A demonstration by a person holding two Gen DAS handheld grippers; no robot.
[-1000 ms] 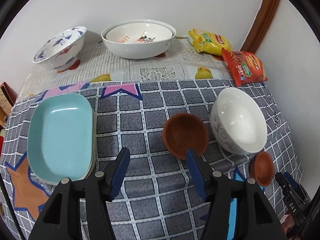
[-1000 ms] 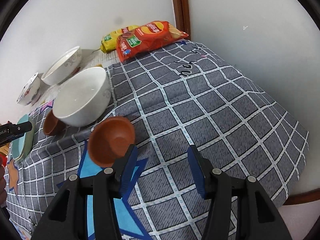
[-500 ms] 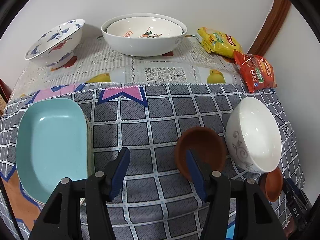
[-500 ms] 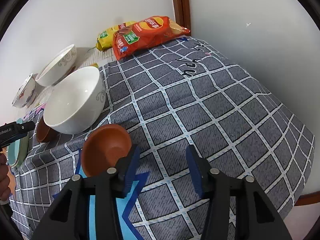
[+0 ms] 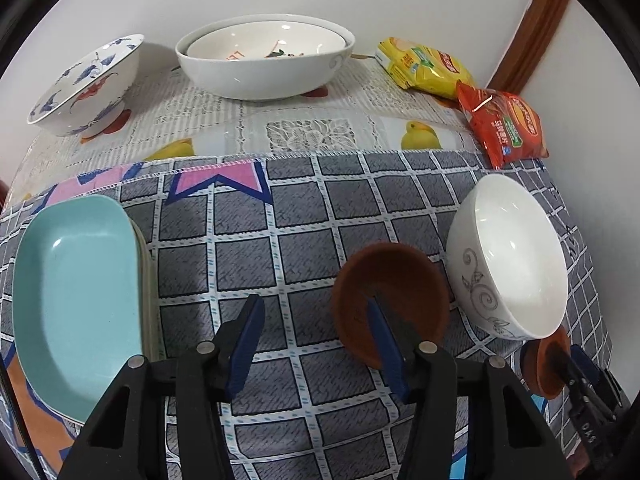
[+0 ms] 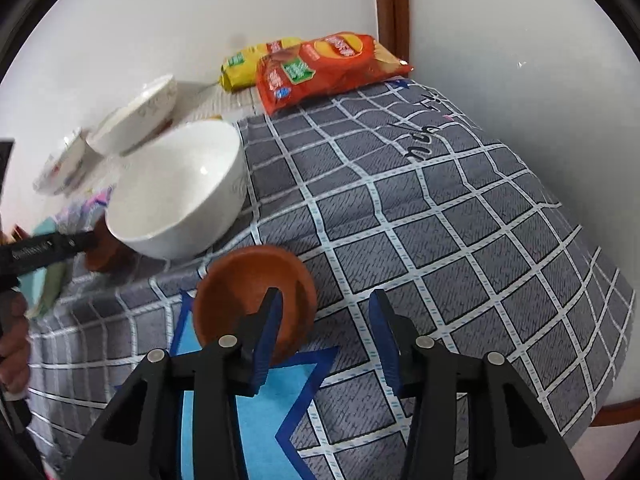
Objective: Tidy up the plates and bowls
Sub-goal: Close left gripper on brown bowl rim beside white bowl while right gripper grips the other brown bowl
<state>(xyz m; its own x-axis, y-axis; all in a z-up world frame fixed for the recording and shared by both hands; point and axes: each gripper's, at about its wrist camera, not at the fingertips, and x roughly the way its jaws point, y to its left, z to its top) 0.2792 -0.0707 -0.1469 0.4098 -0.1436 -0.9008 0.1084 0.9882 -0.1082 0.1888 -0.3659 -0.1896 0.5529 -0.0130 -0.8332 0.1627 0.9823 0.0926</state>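
A white bowl (image 5: 508,256) crowds both brown bowls (image 5: 390,304); your left gripper (image 5: 316,340) and right gripper (image 6: 324,336) hover, fingers spread.

Glossy white bowl (image 5: 516,248); matt brown bowl (image 5: 390,296)

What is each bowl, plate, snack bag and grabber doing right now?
Left gripper: open, one finger inside a brown bowl.
Right gripper: open, one finger inside the other brown bowl.
White bowl: upright, empty.
Big white bowls: nested.
Blue-patterned bowl: upright, tilted.
Turquoise plate: stacked on another plate.
Yellow bag: lying flat, sealed.
Red bag: lying flat, sealed.
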